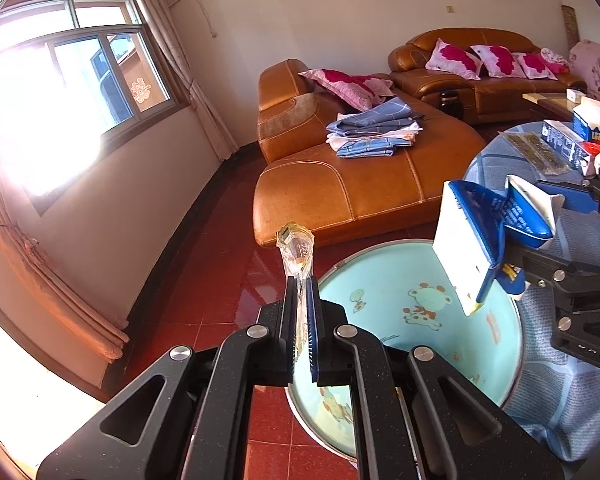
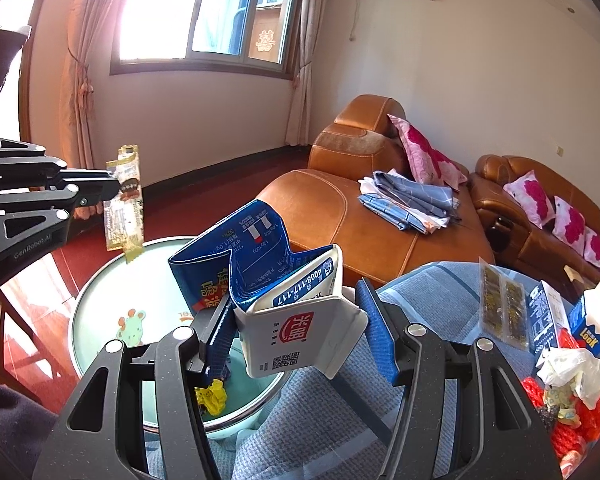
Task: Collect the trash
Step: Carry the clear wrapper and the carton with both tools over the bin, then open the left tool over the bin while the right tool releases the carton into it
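- Nearest the lens, the left hand-held gripper (image 1: 300, 280) is almost closed, pinching a thin clear snack wrapper (image 1: 297, 250) upright above the pale green basin (image 1: 496, 344).
- Right hand-held gripper (image 2: 296, 320), jaws about half apart, clamps a crushed blue-and-white milk carton (image 2: 288, 320) over the basin's edge.
- More litter (image 2: 568, 364) lies on the blue-clothed tabletop (image 2: 432, 292).
- Yellow scrap (image 2: 212, 396) sits inside the basin.
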Available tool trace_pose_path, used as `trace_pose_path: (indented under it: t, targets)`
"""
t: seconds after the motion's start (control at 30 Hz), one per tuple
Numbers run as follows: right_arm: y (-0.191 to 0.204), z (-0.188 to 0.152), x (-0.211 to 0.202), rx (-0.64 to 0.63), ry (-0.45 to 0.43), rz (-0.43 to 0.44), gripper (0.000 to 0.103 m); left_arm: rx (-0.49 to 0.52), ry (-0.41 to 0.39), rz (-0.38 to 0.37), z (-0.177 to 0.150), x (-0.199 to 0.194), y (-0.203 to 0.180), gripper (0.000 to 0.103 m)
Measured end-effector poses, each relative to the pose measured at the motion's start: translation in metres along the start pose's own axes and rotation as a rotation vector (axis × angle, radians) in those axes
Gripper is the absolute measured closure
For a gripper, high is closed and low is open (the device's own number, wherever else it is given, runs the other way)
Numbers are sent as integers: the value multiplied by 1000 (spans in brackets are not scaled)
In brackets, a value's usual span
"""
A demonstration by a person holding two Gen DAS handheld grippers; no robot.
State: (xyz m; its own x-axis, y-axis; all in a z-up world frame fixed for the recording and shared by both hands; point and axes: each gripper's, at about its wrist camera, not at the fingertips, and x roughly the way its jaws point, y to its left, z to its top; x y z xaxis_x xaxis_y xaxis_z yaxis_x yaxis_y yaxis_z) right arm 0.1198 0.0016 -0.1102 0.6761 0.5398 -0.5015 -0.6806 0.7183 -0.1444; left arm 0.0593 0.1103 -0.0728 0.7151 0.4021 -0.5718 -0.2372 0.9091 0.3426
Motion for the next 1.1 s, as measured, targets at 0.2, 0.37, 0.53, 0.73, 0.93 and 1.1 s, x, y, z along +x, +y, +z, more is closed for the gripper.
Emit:
trace_pose_path:
  t: [0.2, 0.37, 0.53, 0.73, 0.93, 1.1]
  targets:
    - [4, -1, -5, -17, -20, 17, 29, 36, -10, -43, -3, -6, -13, 68]
    - [1, 0, -6, 9, -25, 9, 29, 25, -10, -37, -3, -5, -11, 64]
    - [2, 1, -6, 5, -25, 4, 29, 22, -14, -33, -2, -5, -11, 60]
    - [1, 2, -5, 10, -28, 1, 28, 21, -16, -30, -1, -4, -12, 60]
    - [2, 2, -7, 10, -42, -10, 27, 17, -17, -31, -1, -4, -12, 59]
    - [-4, -2, -19, 31, -51, -74, 25, 17, -23, -43, 0, -4, -16, 54]
